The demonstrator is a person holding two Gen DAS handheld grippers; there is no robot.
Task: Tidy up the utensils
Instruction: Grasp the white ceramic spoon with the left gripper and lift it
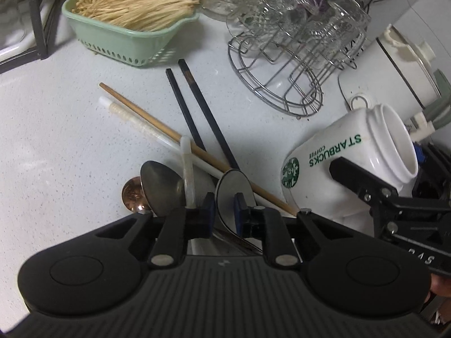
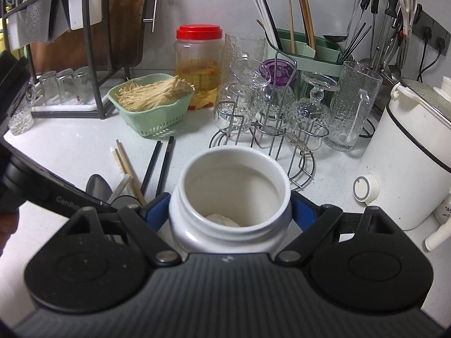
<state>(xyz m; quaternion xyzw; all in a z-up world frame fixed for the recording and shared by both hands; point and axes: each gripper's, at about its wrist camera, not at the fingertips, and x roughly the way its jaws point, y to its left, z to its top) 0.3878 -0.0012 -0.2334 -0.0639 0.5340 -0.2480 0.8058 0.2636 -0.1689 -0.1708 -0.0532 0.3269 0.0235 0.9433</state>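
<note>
My left gripper (image 1: 224, 207) points down into a pile of utensils on the white counter (image 1: 56, 146). Its blue pads stand close together on a steel spoon (image 1: 229, 186), which shows between them. Beside it lie a second steel spoon (image 1: 160, 188), a copper spoon (image 1: 132, 195), a wooden chopstick (image 1: 157, 124), a white chopstick (image 1: 129, 117) and two black chopsticks (image 1: 194, 109). My right gripper (image 2: 229, 211) is shut on a white Starbucks jar (image 2: 229, 186), tilted with its open mouth facing the right wrist camera. The jar (image 1: 338, 157) sits just right of the pile.
A green basket of enoki mushrooms (image 2: 152, 109) stands behind the pile. A wire rack of glasses (image 2: 270, 112) is at the back right, a white cooker (image 2: 403, 155) at the far right. A green utensil caddy (image 2: 307, 53) with chopsticks stands by the wall.
</note>
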